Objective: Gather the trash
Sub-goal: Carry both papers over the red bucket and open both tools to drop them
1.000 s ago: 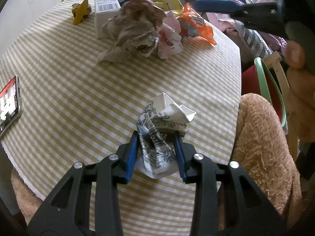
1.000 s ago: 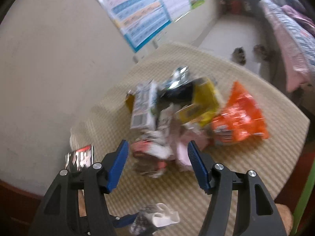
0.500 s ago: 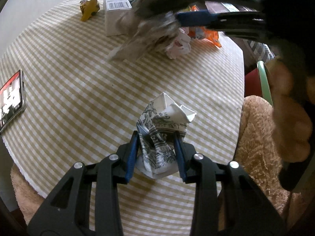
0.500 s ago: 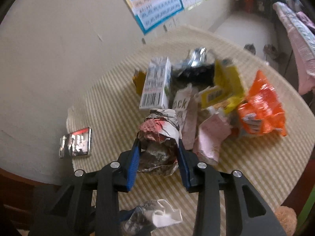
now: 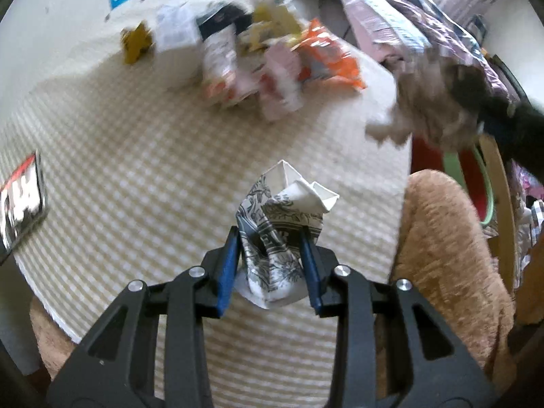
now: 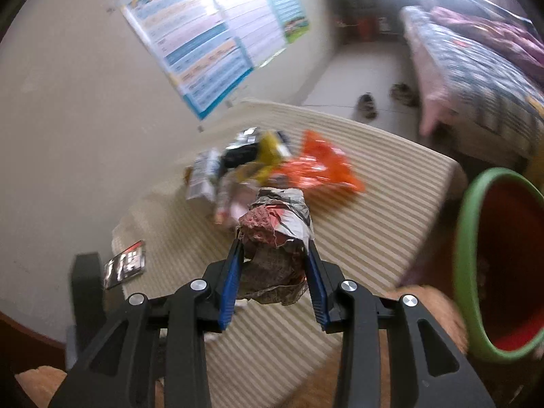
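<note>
My left gripper [image 5: 270, 234] is shut on a crumpled black-and-white patterned paper [image 5: 285, 210], held just above the checked tablecloth [image 5: 136, 170]. My right gripper [image 6: 273, 248] is shut on a crumpled newspaper wad [image 6: 275, 234] with a reddish patch, lifted off the table. In the left wrist view that newspaper wad [image 5: 425, 115] appears blurred past the table's right edge. A pile of trash remains at the far side: an orange packet [image 6: 319, 170], a white carton [image 5: 176, 30], a yellow wrapper [image 5: 136, 42] and pink papers [image 5: 282, 78].
A red bin with a green rim [image 6: 462, 238] stands low beside the table's right edge. A phone [image 5: 20, 200] lies at the left edge. A brown plush seat [image 5: 448, 255] sits at the near right. A bed [image 6: 476, 68] and slippers [image 6: 367, 105] lie beyond.
My right gripper closed on the newspaper wad in the pile, lifted it and swung it right, near the bin. My left gripper kept its hold on the patterned paper.
</note>
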